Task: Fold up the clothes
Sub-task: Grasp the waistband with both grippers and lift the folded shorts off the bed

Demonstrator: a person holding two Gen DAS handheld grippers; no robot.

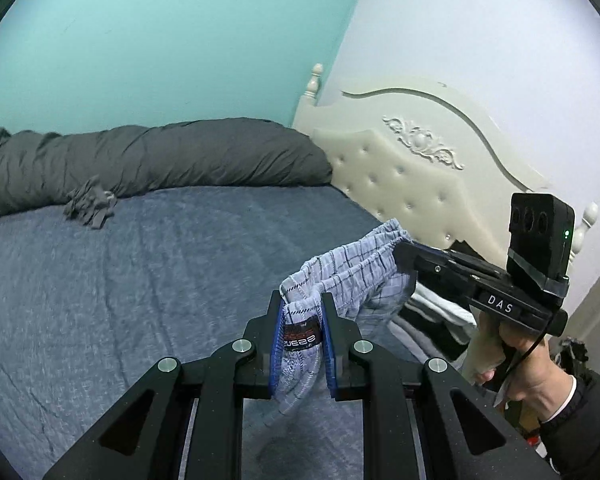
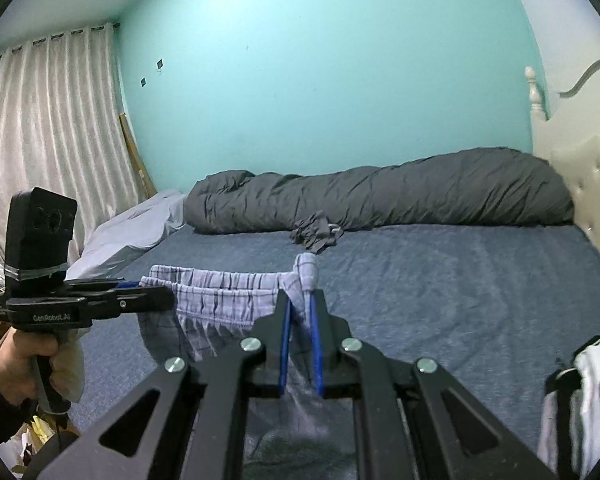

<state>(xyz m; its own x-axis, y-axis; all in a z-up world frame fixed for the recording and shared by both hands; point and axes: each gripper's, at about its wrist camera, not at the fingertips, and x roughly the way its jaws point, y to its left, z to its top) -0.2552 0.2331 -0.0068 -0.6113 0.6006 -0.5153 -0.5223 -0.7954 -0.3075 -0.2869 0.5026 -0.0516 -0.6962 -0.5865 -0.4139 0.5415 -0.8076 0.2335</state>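
- The left gripper [image 1: 302, 312] is clamped on one end of the checked blue shorts [image 1: 356, 276], right at the waistband label.
- The right gripper [image 2: 300, 304] pinches the other end.
- The shorts hang stretched between them, above the blue bed sheet [image 2: 440, 280].
- A rolled grey duvet [image 2: 380, 196] lies along the teal wall.

1. Light: soft, even, cool indoor light; no distinct source visible.
2. Brightest area: teal wall [image 2: 320, 80], washed pale near its centre.
3. Shadows: faint, diffuse under the grey duvet roll [image 1: 152, 160].
4. Distortion: strong fisheye; headboard [image 1: 420, 160] and curtain [image 2: 48, 120] bow; black vignette at corners.
5. Sharpness: blue bedsheet [image 1: 140, 280] slightly smeared; nearest cloth soft.
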